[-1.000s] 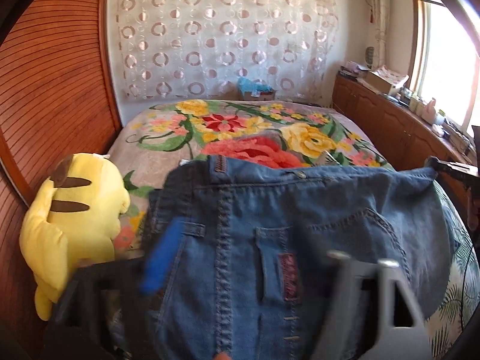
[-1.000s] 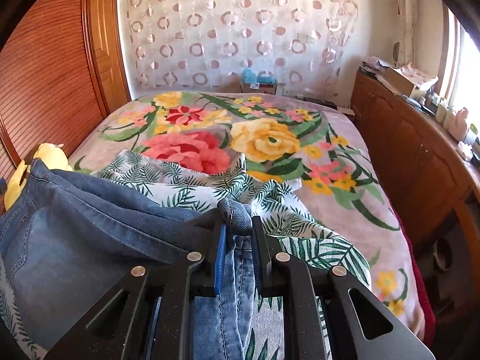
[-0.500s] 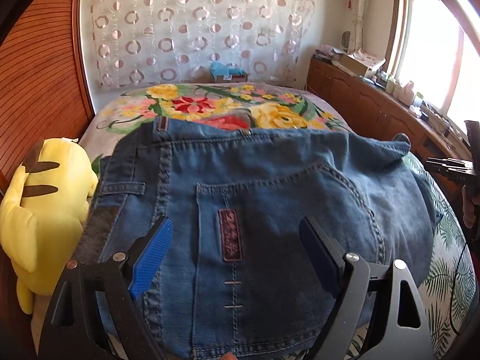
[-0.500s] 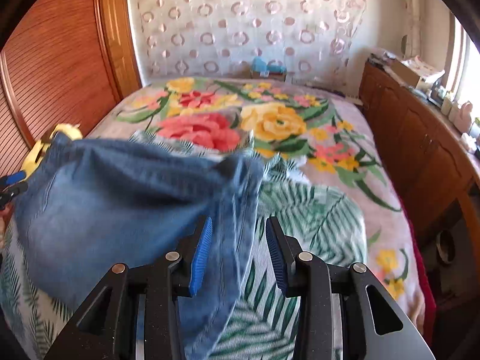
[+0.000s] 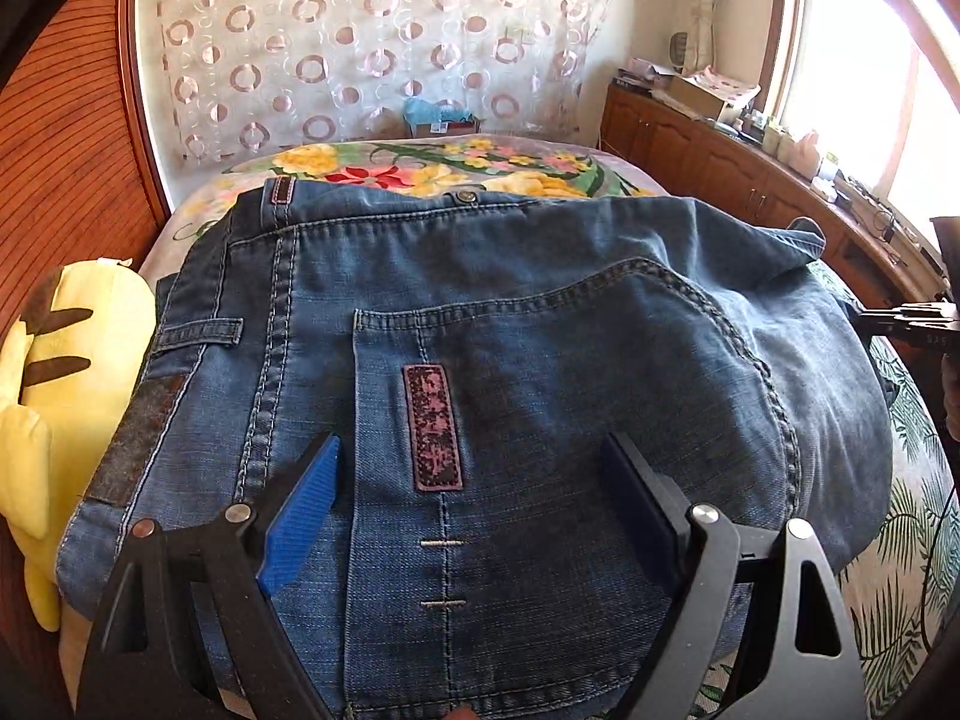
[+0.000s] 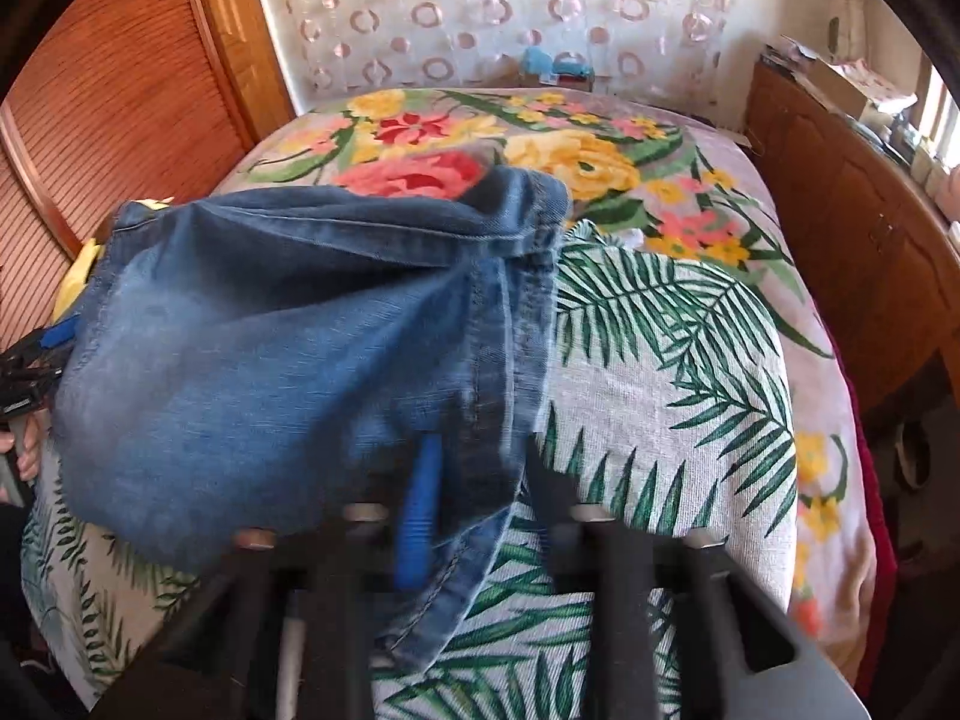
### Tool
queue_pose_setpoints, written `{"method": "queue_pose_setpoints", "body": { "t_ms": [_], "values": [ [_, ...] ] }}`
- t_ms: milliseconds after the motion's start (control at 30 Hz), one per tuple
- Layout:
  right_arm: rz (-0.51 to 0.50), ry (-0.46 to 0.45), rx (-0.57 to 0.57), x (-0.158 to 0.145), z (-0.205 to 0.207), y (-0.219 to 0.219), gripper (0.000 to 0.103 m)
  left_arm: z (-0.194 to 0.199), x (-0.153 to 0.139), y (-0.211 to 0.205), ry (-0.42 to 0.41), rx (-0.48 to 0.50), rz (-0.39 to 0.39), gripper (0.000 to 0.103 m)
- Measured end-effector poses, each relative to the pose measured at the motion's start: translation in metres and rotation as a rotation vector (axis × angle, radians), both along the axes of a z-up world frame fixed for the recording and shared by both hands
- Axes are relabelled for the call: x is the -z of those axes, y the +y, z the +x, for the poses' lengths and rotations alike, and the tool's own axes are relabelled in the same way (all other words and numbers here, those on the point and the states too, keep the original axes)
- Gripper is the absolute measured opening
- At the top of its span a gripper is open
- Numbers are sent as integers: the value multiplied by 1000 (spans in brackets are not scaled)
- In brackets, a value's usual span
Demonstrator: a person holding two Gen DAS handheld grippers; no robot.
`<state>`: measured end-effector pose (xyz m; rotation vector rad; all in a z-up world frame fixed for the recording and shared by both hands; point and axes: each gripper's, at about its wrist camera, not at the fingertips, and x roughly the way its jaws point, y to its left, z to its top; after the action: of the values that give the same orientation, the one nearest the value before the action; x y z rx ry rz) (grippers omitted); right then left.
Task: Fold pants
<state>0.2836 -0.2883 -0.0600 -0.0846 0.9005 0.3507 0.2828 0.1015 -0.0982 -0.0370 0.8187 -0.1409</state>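
Blue jeans (image 5: 540,360) lie bunched on the bed, back pocket and waistband up. My left gripper (image 5: 468,480) hovers just over the back pocket, jaws wide open, nothing between the pads. In the right wrist view the jeans (image 6: 270,360) spread to the left, and their seamed edge runs down between my right gripper's (image 6: 480,492) blurred fingers. Those jaws are closing, a gap still shows and the pads do not press the denim. The right gripper (image 5: 900,321) also shows at the left wrist view's right edge. The left gripper (image 6: 36,360) sits at the far left of the right wrist view.
A palm-leaf cloth (image 6: 660,390) lies under the jeans on the floral bedspread (image 6: 600,156). A yellow plush toy (image 5: 54,396) sits at the bed's left edge by the wooden slatted wall (image 5: 66,150). A wooden cabinet (image 6: 852,228) runs along the right.
The right gripper opened and let go of the denim edge, which fell to the bed. The left gripper came down over the jeans, now flatter with the back pocket showing.
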Motion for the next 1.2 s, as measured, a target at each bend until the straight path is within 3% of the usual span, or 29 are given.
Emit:
{"method": "queue_pose_setpoints", "body": {
  "t_ms": [167,300,533,633,733,900,1200],
  "values": [
    [9,-57,7,-24,-22,-3,9,-3,-1,-1,4,1,-2,87],
    [76,-98,35,-46,-51,-19,8,-1,-2,0,5,2,-4,87],
    [16,-21,34,-24,-80,-27,8,-1,-2,-1,7,3,4,87],
    [12,11,55,-11,-75,-31,9,-1,-1,-1,8,2,8,87],
    [15,-7,70,-13,-71,-31,21,-1,0,-1,10,2,13,87],
    [-9,-128,76,-26,-59,-16,43,-1,0,-3,12,1,21,87],
    [-39,-116,49,-3,17,10,44,1,-1,-4,15,1,29,87]
  ]
}}
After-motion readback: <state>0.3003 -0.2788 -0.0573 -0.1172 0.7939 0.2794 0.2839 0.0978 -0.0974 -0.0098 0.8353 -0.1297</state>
